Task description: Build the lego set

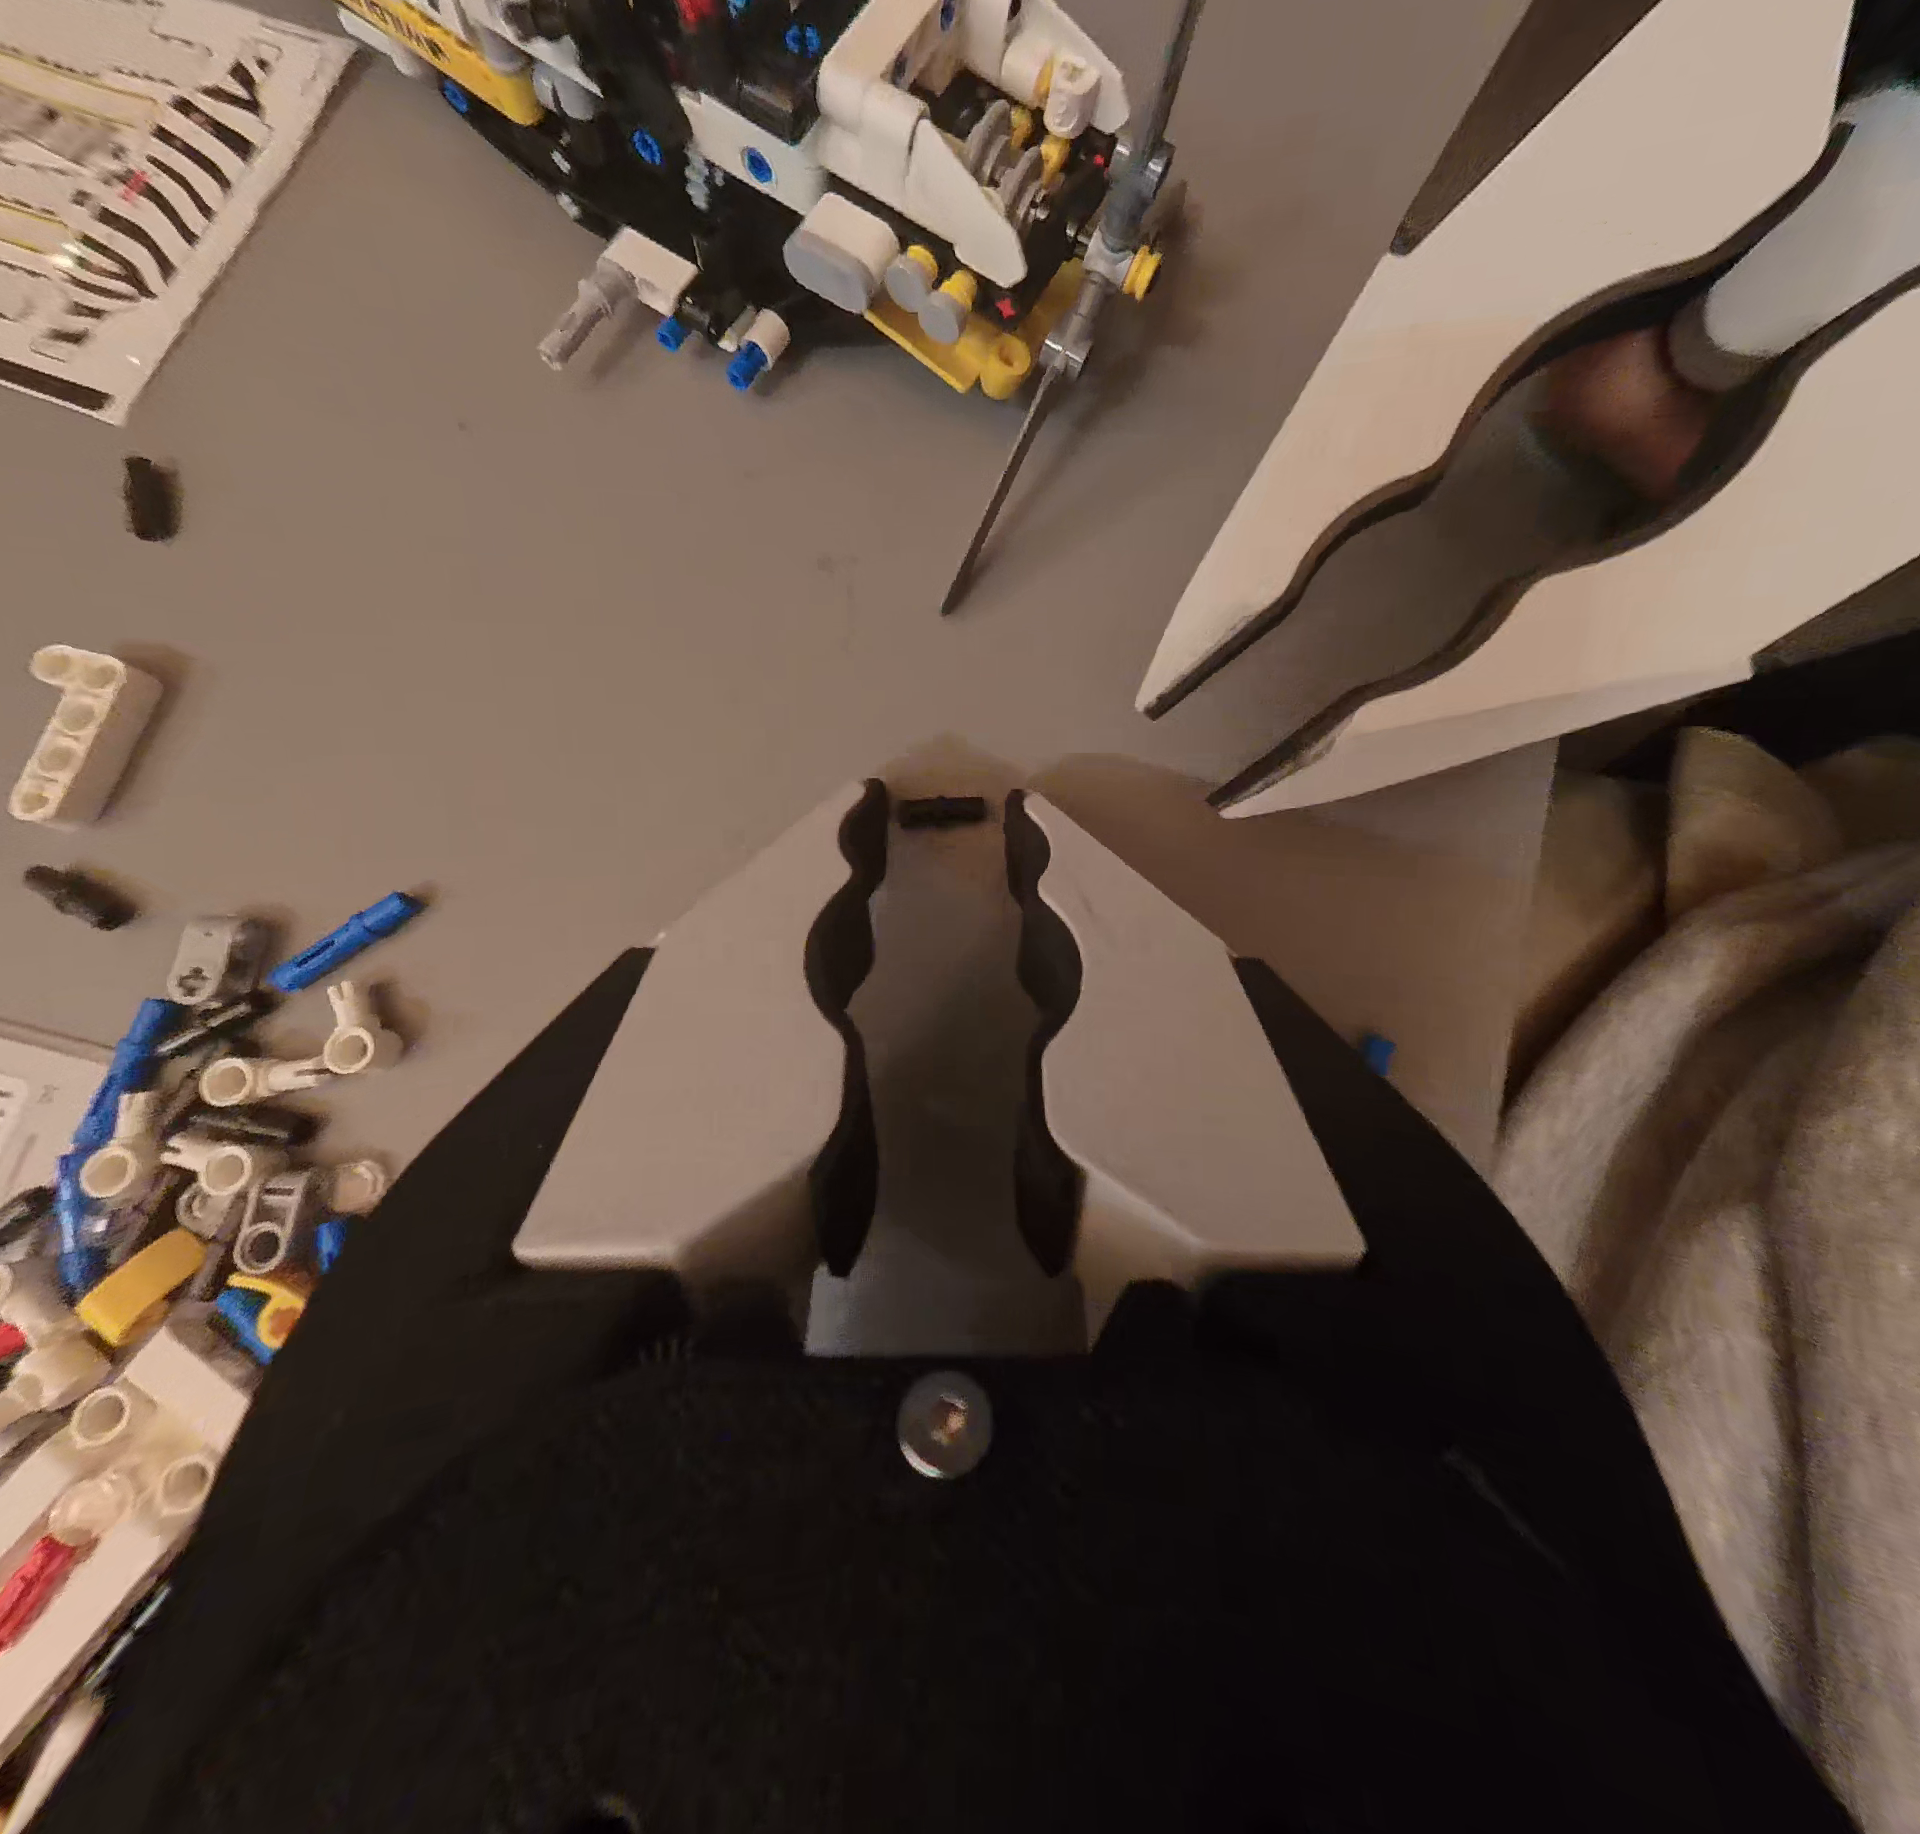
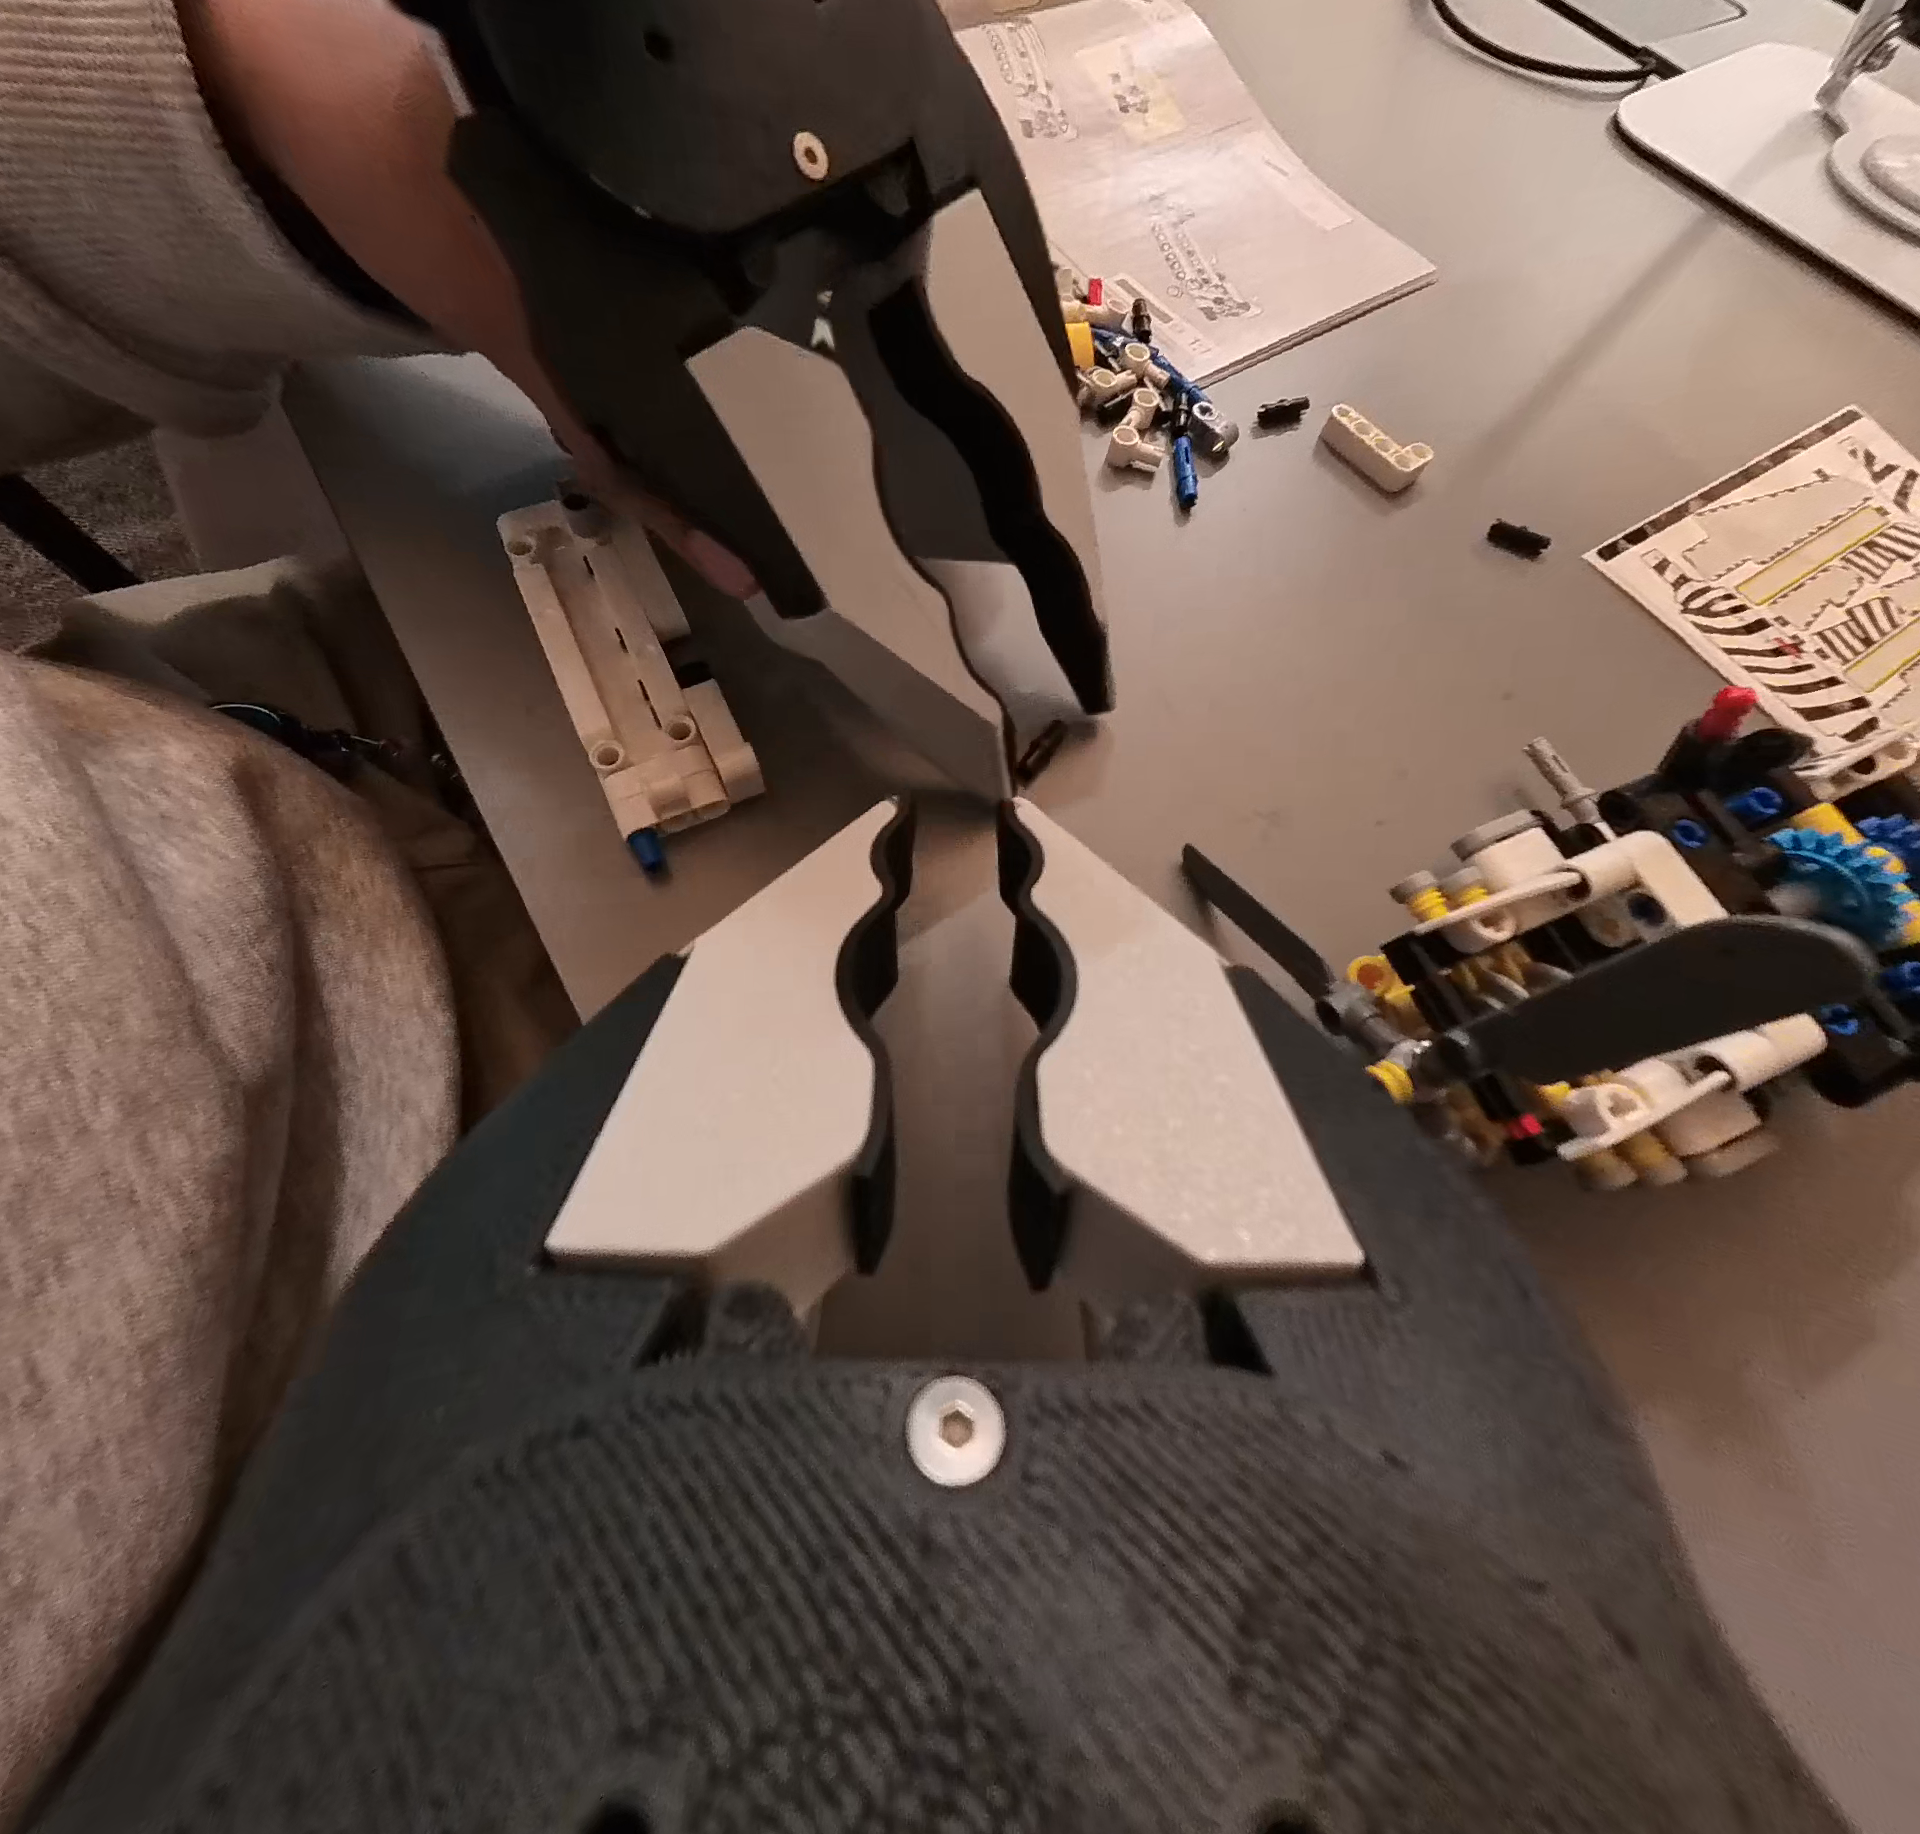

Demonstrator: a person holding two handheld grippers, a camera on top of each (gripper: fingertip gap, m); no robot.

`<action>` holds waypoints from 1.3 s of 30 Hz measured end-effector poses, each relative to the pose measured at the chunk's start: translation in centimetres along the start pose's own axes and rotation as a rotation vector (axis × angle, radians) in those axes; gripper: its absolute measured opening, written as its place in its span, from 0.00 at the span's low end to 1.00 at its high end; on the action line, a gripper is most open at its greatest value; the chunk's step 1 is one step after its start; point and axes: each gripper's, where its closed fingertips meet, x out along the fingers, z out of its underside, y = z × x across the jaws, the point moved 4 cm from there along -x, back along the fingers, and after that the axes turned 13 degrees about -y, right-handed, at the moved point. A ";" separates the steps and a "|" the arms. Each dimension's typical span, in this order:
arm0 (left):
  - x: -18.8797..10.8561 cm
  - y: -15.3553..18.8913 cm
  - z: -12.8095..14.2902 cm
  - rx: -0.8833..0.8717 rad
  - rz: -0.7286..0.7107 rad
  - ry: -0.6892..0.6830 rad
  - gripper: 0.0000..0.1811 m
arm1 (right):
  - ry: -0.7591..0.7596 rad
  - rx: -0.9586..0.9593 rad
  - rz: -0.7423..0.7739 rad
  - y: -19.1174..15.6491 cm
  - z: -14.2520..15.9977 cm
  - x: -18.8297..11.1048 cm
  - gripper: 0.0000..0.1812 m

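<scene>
A small black pin [image 1: 940, 813] lies on the grey table [image 1: 623, 589] between the tips of my left gripper [image 1: 943, 802]. The left gripper is open, and its tips stand on either side of the pin without closing on it. The pin also shows in the right wrist view [image 2: 1041, 742], under the left gripper [image 2: 1049, 730]. My right gripper [image 2: 956, 810] is open and empty, with its tips just in front of the left gripper's tips. It also shows in the left wrist view [image 1: 1179, 756]. The part-built model [image 1: 831, 122] stands farther back, and also shows in the right wrist view [image 2: 1610, 1005].
A pile of loose pieces [image 1: 208, 1109] lies at the left, with a white angled beam [image 1: 83, 735] and two black pins [image 1: 151, 496] nearby. A sticker sheet [image 1: 125, 174], a booklet [image 2: 1174, 163] and a white sub-assembly [image 2: 634, 662] are on the table. A thin black blade [image 1: 997, 496] sticks out from the model. One gripper's finger ends stand about 4 cm off the other's.
</scene>
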 end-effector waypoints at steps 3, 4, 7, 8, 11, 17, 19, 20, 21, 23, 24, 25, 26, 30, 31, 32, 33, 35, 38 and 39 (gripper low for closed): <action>-0.2 0.2 0.3 -0.020 0.036 -0.016 0.08 | -0.006 0.006 0.003 0.1 0.2 -0.1 0.08; -0.3 0.3 0.4 -0.021 0.033 -0.022 0.08 | -0.004 0.009 0.003 0.1 0.3 -0.1 0.08; -0.6 0.5 0.9 -0.021 0.020 -0.039 0.08 | -0.001 0.017 0.000 0.3 0.3 -0.2 0.08; -0.8 0.6 1.1 -0.021 0.017 -0.042 0.08 | -0.001 0.019 -0.002 0.3 0.4 -0.1 0.08; -1.0 0.8 1.5 -0.024 0.006 -0.039 0.08 | -0.003 0.018 -0.010 0.3 0.3 0.1 0.08; -1.3 1.1 2.0 -0.068 0.038 -0.026 0.11 | -0.015 0.005 -0.009 0.0 0.1 0.4 0.08; -1.5 1.2 2.2 -0.090 0.063 -0.027 0.14 | -0.022 0.005 -0.006 -0.1 0.1 0.5 0.08; -1.7 1.2 2.4 -0.096 0.065 -0.027 0.14 | -0.023 0.009 -0.006 -0.2 0.1 0.5 0.08; -1.8 1.3 2.6 -0.098 0.068 -0.026 0.14 | -0.025 0.016 -0.008 -0.3 0.1 0.6 0.08; -2.0 1.4 2.9 -0.106 0.074 -0.024 0.14 | -0.029 0.036 -0.007 -0.4 -0.1 0.9 0.08; -2.2 1.4 3.0 -0.113 0.076 -0.017 0.14 | -0.032 0.047 -0.002 -0.5 -0.3 1.1 0.07; -2.4 1.4 3.1 -0.121 0.077 -0.007 0.14 | -0.037 0.062 0.008 -0.4 -0.4 1.4 0.07; -2.7 1.3 3.1 -0.131 0.073 0.006 0.14 | -0.041 0.079 0.012 -0.4 -0.7 1.6 0.06; -4.1 0.6 3.5 -0.178 0.033 0.057 0.13 | -0.068 0.151 -0.042 -0.9 -1.4 2.8 0.07; -4.3 0.6 3.7 -0.185 0.028 0.066 0.13 | -0.081 0.159 -0.052 -1.0 -1.4 3.1 0.07; -4.6 0.6 3.8 -0.187 0.024 0.077 0.13 | -0.091 0.167 -0.050 -1.1 -1.4 3.3 0.07; -4.8 0.6 4.0 -0.184 0.019 0.089 0.13 | -0.095 0.176 -0.046 -1.0 -1.5 3.4 0.07; -5.4 1.1 4.0 -0.149 0.022 0.127 0.14 | -0.099 0.195 -0.033 -0.9 -1.6 3.6 0.08; -6.1 2.0 4.1 -0.100 0.026 0.166 0.15 | -0.135 0.198 -0.006 -0.7 -1.4 4.0 0.09; -6.3 2.3 4.2 -0.094 0.038 0.166 0.16 | -0.142 0.192 0.003 -0.7 -1.4 4.1 0.09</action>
